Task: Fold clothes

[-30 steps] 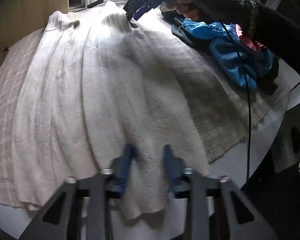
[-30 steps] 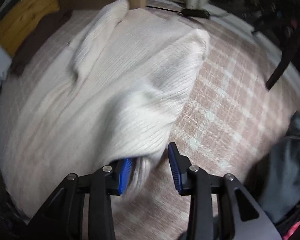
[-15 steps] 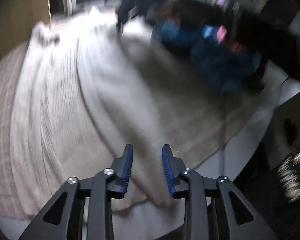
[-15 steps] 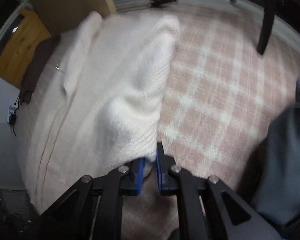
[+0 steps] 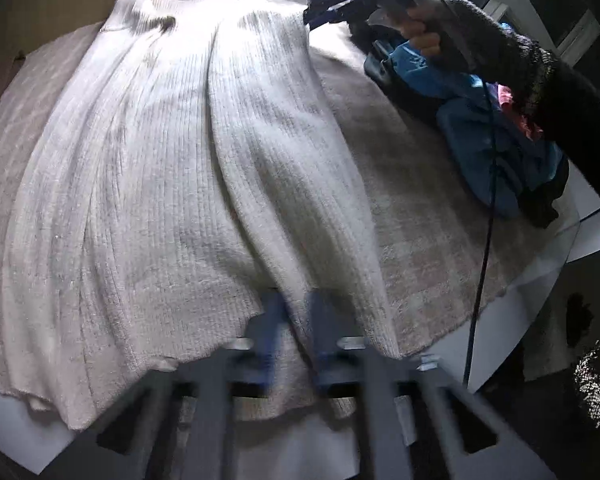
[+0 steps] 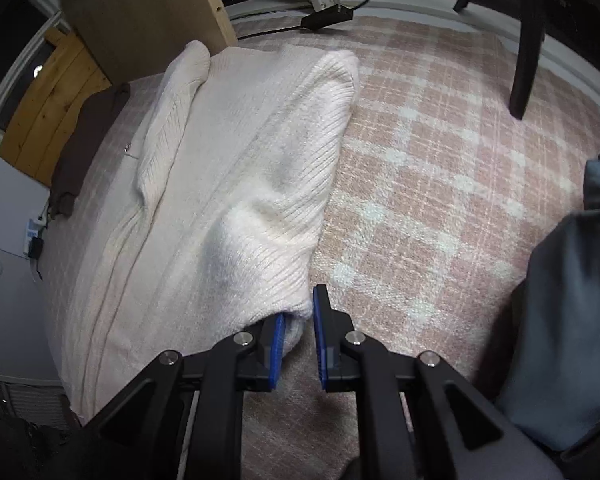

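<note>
A white ribbed sweater (image 5: 160,160) lies spread on a pink plaid cloth (image 5: 420,208) over the table. My left gripper (image 5: 296,320) is at its near hem. Its jaws are closing, and a fold of the knit runs between the blue pads. In the right wrist view the sweater (image 6: 240,160) has one side folded over and raised. My right gripper (image 6: 299,336) is shut on the near end of that fold. Seen from the left wrist, a hand (image 5: 420,28) in a dark sleeve holds the right gripper (image 5: 320,16) at the sweater's far corner.
A pile of blue and dark clothes (image 5: 496,152) lies right of the sweater, with a black cable (image 5: 488,200) hanging across it. A grey garment (image 6: 572,320), a chair leg (image 6: 528,40), a wooden board (image 6: 140,12) and a brown cloth (image 6: 88,140) surround the table.
Both grippers went from open to shut on the sweater. The right side of the sweater now lies folded over towards the middle.
</note>
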`<state>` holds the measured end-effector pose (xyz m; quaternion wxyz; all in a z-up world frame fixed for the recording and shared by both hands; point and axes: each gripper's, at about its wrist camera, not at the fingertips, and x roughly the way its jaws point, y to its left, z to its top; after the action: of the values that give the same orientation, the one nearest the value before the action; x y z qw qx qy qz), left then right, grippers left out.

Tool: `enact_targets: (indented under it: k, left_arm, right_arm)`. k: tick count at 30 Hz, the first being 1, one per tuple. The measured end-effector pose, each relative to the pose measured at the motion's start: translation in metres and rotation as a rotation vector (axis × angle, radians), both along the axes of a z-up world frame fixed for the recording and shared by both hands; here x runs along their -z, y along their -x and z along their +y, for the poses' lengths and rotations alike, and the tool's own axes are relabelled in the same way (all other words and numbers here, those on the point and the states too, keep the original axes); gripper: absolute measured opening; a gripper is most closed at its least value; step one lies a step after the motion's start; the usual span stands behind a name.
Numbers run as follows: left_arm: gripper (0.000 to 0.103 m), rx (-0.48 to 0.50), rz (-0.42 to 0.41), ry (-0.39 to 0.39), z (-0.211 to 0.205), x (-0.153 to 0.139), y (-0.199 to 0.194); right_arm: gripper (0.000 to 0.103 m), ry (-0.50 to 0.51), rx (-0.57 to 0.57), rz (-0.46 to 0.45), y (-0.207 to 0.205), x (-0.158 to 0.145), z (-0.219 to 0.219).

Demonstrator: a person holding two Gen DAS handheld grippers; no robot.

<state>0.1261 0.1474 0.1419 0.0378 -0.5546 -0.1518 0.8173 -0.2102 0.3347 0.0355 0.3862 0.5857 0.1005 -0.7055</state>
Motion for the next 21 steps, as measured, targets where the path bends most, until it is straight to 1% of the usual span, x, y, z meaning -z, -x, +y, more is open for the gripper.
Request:
enact_targets:
  k: [1, 2, 3, 5, 7, 8, 9, 10, 11, 12, 13, 14, 15, 16, 17, 19, 21]
  left_arm:
    - [0.007, -0.003, -0.002, -0.011, -0.002, -0.001, 0.0]
    - [0.007, -0.009, 0.001, -0.005, -0.005, -0.005, -0.002]
    - [0.007, -0.021, 0.01, 0.008, -0.009, -0.012, -0.006]
    - [0.008, -0.029, 0.018, 0.052, -0.012, -0.018, -0.011]
    - [0.007, -0.028, -0.021, 0.089, -0.014, -0.009, -0.009]
    - [0.015, -0.019, -0.04, 0.095, -0.013, -0.006, -0.009]
    - [0.02, -0.007, -0.057, 0.096, -0.01, -0.005, -0.008]
    - [0.032, 0.005, -0.073, 0.098, -0.007, -0.004, -0.008]
    - [0.036, 0.01, -0.067, 0.109, -0.004, -0.008, -0.009]
    - [0.036, 0.012, -0.05, 0.125, -0.001, -0.014, -0.011]
    - [0.037, 0.021, -0.03, 0.131, 0.003, -0.021, -0.012]
    - [0.04, 0.034, -0.006, 0.139, 0.008, -0.028, -0.012]
    - [0.043, 0.05, 0.012, 0.143, 0.015, -0.031, -0.011]
    - [0.051, 0.068, 0.025, 0.142, 0.022, -0.032, -0.01]
    - [0.054, 0.085, 0.038, 0.142, 0.029, -0.033, -0.009]
    - [0.054, 0.113, 0.013, 0.129, 0.036, -0.026, -0.01]
    - [0.054, 0.126, -0.013, 0.138, 0.041, -0.016, -0.011]
  right_arm:
    - [0.012, -0.005, -0.003, 0.006, 0.0, 0.0, -0.002]
    - [0.012, -0.006, -0.003, 0.01, 0.0, -0.001, -0.002]
    - [0.012, -0.007, -0.004, 0.014, 0.001, -0.001, -0.003]
    - [0.012, -0.019, -0.01, 0.026, 0.001, 0.001, -0.004]
    - [0.012, -0.053, -0.028, 0.042, 0.0, 0.005, -0.007]
    - [0.014, -0.069, -0.046, 0.051, -0.002, 0.006, -0.008]
    - [0.018, -0.086, -0.066, 0.07, -0.005, 0.004, -0.01]
    - [0.02, -0.103, -0.086, 0.089, -0.008, 0.003, -0.012]
    - [0.025, -0.117, -0.098, 0.11, -0.009, -0.001, -0.012]
    - [0.027, -0.124, -0.103, 0.113, -0.01, -0.004, -0.01]
    - [0.027, -0.131, -0.108, 0.116, -0.01, -0.007, -0.008]
    - [0.027, -0.133, -0.104, 0.12, -0.01, -0.012, -0.005]
    - [0.027, -0.132, -0.086, 0.143, -0.01, -0.019, -0.001]
    - [0.027, -0.13, -0.068, 0.166, -0.01, -0.027, 0.003]
    - [0.029, -0.101, -0.048, 0.16, -0.008, -0.034, 0.006]
    - [0.029, -0.027, -0.007, 0.074, -0.006, -0.04, 0.012]
    - [0.029, 0.003, -0.045, 0.011, -0.059, -0.033, 0.025]
